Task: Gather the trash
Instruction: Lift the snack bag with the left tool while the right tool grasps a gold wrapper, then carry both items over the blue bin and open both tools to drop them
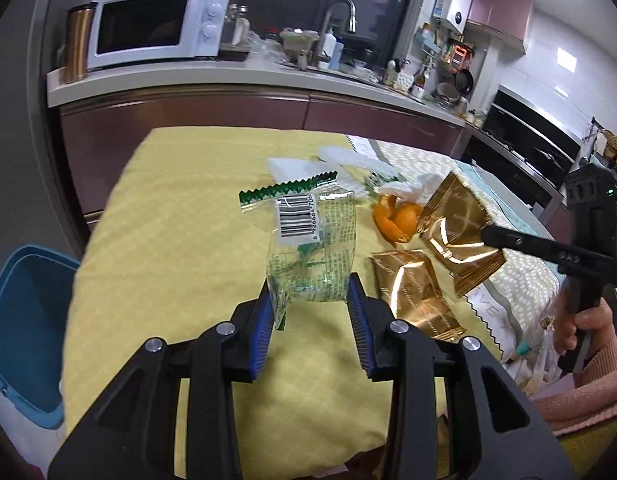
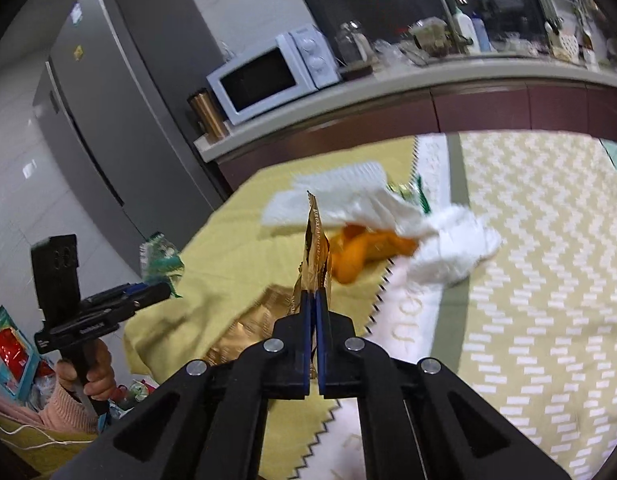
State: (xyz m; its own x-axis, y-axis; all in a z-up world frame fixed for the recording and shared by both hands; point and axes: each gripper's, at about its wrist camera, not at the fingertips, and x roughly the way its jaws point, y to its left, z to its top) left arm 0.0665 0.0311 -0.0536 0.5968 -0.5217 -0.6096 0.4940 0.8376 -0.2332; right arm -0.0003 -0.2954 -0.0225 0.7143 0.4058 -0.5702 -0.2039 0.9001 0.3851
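Here both hands carry trash at once. The left gripper [image 1: 310,300] pinches a clear wrapper [image 1: 308,248] printed in green with a barcode label, its pads pressing the lower edge while the rest stands up in front of the camera above the yellow tablecloth [image 1: 180,208]. The right gripper [image 2: 316,304] is clenched tight on a gold foil packet [image 2: 314,240], which rises edge-on from the jaws toward twelve o'clock. A second gold packet [image 1: 412,292] lies flat on the cloth at about four o'clock from the clear wrapper, orange peel [image 1: 396,216] sits at about two o'clock from it, and crumpled white tissues [image 2: 388,204] rest beyond the peel. The blue bin [image 1: 24,320] stands off the table edge at nine o'clock in the left view, open and apparently the place for both pieces. To do this carry well, I would keep each grip firm, since both films are thin and slippery, take the left wrapper over first because it is nearer the bin, and release only once the jaws are plainly above the opening. Light film can cling to a pad or drift past the rim.
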